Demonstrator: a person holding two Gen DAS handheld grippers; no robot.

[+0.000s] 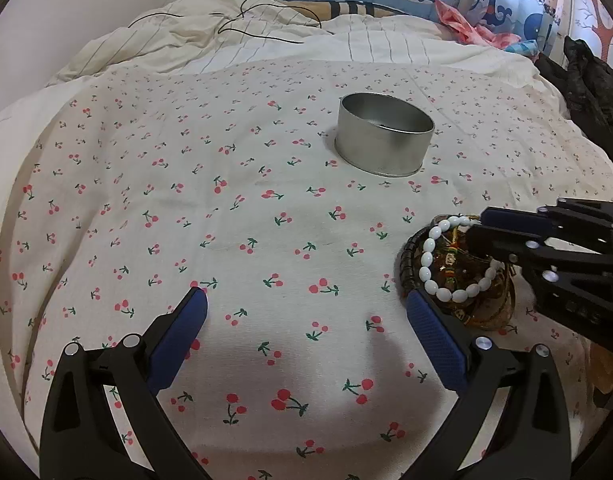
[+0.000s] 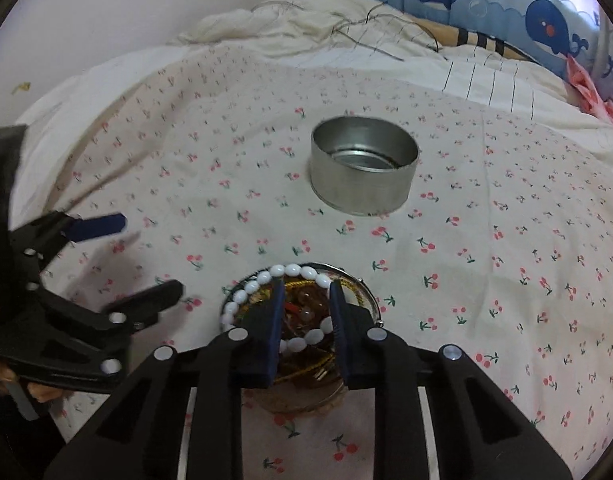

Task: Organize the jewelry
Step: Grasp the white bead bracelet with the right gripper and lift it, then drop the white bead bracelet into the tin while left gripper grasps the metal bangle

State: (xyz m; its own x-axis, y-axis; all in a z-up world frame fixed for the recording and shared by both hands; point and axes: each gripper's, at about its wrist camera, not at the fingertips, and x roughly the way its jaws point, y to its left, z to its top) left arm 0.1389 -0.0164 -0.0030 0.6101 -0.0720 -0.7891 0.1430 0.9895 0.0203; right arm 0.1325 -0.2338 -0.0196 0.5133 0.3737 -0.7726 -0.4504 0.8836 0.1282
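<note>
A round silver tin (image 1: 385,140) (image 2: 364,165) stands empty on the cherry-print bedspread. Nearer, a glass dish (image 2: 358,284) (image 1: 491,312) holds a tangle of jewelry. A white bead bracelet (image 2: 266,280) (image 1: 428,248) lies over its rim. My right gripper (image 2: 306,292) (image 1: 476,226) is over the dish, its jaws partly closed around the bracelet's near side, with a gap still between them. My left gripper (image 1: 306,300) is wide open and empty just left of the dish; it also shows in the right wrist view (image 2: 146,256).
The bedspread (image 1: 226,208) covers a bed with a rumpled white duvet (image 1: 226,28) and black cords (image 1: 258,20) at the back. Whale-print curtains (image 2: 506,4) hang behind. Dark clothing (image 1: 586,80) lies at the right edge.
</note>
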